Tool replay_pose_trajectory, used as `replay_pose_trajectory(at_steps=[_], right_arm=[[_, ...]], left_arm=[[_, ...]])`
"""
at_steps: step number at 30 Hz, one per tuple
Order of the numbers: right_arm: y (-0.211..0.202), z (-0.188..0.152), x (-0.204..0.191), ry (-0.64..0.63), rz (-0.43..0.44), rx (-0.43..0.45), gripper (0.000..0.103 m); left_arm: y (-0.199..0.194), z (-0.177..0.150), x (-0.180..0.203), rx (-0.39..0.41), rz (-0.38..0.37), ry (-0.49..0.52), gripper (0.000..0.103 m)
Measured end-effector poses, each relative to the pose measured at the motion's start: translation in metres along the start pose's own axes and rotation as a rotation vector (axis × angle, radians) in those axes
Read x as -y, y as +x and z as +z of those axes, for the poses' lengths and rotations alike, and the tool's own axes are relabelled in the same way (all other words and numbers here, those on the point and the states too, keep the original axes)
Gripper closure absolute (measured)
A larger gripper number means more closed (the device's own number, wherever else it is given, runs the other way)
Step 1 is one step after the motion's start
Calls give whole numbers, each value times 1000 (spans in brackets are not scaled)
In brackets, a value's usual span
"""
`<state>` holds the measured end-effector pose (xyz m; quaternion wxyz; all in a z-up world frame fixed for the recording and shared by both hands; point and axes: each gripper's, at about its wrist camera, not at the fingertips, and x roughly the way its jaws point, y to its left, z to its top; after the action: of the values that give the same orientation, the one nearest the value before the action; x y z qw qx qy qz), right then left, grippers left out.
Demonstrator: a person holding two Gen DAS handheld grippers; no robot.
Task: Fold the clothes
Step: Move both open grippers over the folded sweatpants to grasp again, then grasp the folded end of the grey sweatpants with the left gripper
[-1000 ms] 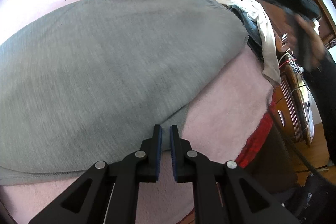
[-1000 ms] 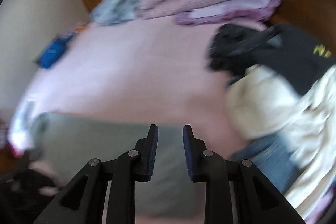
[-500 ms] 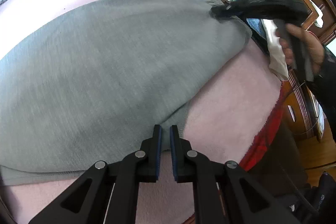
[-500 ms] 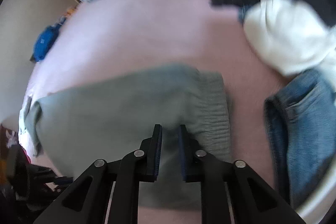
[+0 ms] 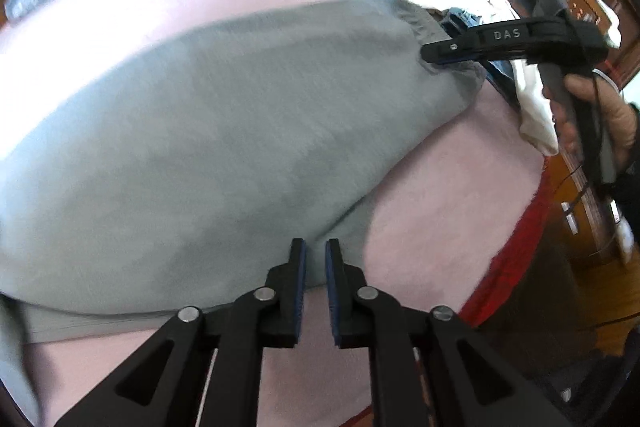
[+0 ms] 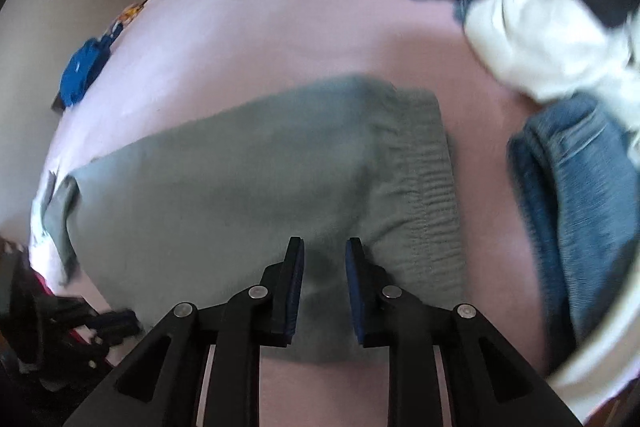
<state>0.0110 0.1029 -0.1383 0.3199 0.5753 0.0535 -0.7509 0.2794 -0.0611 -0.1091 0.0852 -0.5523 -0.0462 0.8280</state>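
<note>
- On the pink fleece bedcover (image 5: pixel 460 211), a grey knit garment with an elastic waistband (image 5: pixel 224 131) is laid flat, long axis running left to right.
- Left gripper (image 5: pixel 315 255): jaws nearly together, a narrow gap kept, placed over the garment's near edge; a clamp on cloth cannot be confirmed.
- Right gripper (image 6: pixel 323 255): jaws apart, set over the fabric just beside the ribbed waistband (image 6: pixel 424 171), nothing pinched.
- Waistband end is judged nearer the right gripper; the fold likely runs along the long axis.
- Unfolded pile of white, denim and dark clothes (image 6: pixel 560 67) is seen at far right.
</note>
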Motion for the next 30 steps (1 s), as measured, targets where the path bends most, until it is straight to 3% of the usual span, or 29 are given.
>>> replay_pose_trajectory(at_steps=[7, 16, 18, 21, 25, 28, 30], right_arm=[[-30, -6, -46, -85, 87, 36, 73], [-4, -37, -134, -239, 158, -73, 73], [-5, -36, -159, -279, 178, -84, 72], [1, -40, -185, -319, 203, -98, 69], [14, -46, -206, -354, 215, -125, 69], [19, -49, -219, -376, 224, -138, 69], [21, -51, -225, -390, 230, -143, 69]], left_arm=[[-38, -21, -33, 62, 35, -77, 93], [-85, -61, -66, 121, 155, -164, 93], [-109, -80, -90, 151, 166, -217, 93], [-142, -112, -137, 214, 154, -382, 93], [-177, -176, -223, 322, 42, -734, 89], [-179, -217, -276, 340, -33, -986, 89], [-167, -231, -290, 357, -118, -1095, 89]])
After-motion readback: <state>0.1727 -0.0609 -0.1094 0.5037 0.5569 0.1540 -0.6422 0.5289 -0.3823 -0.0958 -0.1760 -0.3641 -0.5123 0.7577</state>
